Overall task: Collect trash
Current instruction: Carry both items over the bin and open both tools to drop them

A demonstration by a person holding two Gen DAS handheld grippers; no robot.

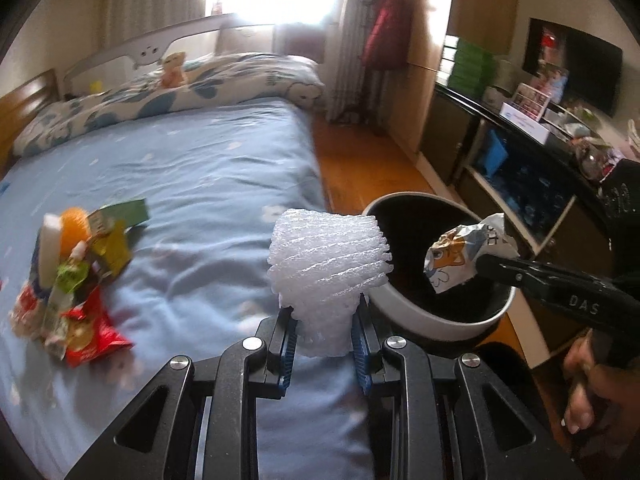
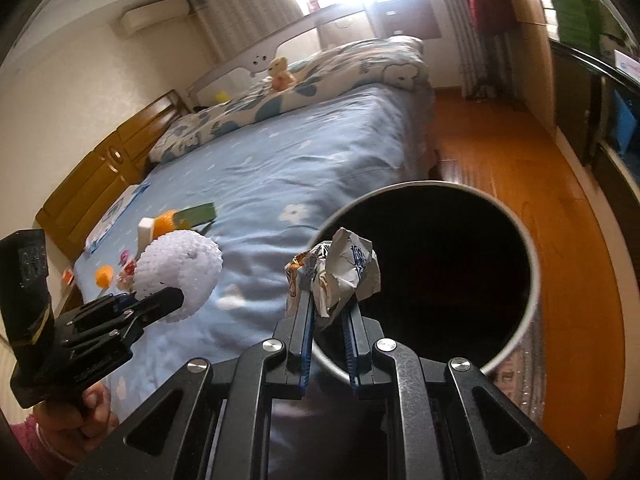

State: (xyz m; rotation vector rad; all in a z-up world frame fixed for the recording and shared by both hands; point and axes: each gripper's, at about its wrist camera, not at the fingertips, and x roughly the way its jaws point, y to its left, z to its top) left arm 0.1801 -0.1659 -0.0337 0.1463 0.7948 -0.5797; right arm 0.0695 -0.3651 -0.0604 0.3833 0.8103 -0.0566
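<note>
beside the bed (image 1: 192,168), over the bin (image 2: 532,264): my right gripper (image 2: 329,316) clamps a crumpled wrapper (image 2: 344,268), my left gripper (image 1: 324,320) a foam fruit net (image 1: 324,256). next, i judge, release both inside.

Both grippers tilt downward, the left gripper (image 1: 323,304) and right gripper (image 2: 329,312) each with fingers clamped on something.
</note>
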